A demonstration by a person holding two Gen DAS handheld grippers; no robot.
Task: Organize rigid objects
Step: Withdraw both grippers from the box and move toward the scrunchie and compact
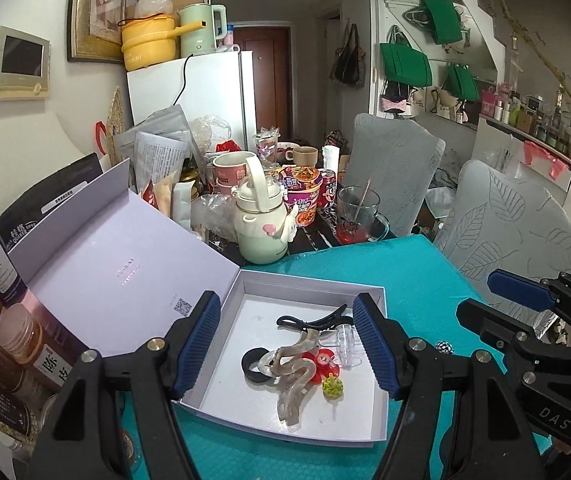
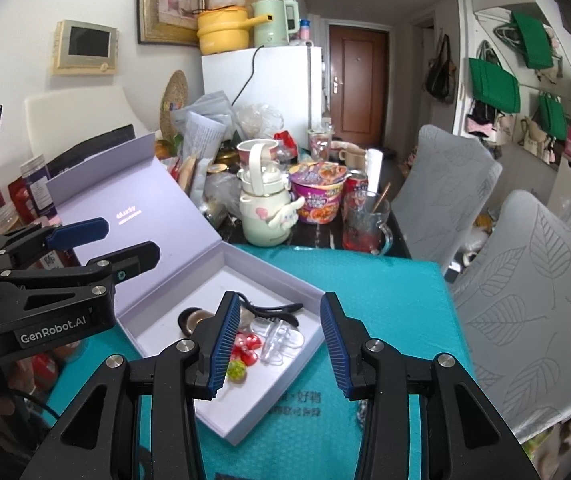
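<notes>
An open white box (image 1: 245,360) (image 2: 309,344) lies on the teal mat, its lilac lid (image 1: 125,256) (image 2: 125,208) leaning back to the left. Inside lie a black hair clip (image 1: 313,320) (image 2: 273,309), a beige claw clip (image 1: 297,376), a clear clip (image 1: 345,344) (image 2: 281,340), a red piece (image 1: 321,364) (image 2: 247,346), a green ball (image 1: 332,387) (image 2: 236,370) and a black ring (image 1: 251,366). My left gripper (image 1: 291,346) is open and empty above the box. My right gripper (image 2: 277,348) is open and empty over the box's right edge.
Behind the box stand a pale green kettle (image 1: 263,220) (image 2: 267,208), a noodle cup (image 1: 301,192), a glass mug with red liquid (image 1: 355,214) (image 2: 365,220) and bags. Jars (image 1: 13,340) stand left. Two grey chairs (image 1: 517,232) (image 2: 533,300) stand right. A small checkered object (image 1: 443,346) lies beside the box.
</notes>
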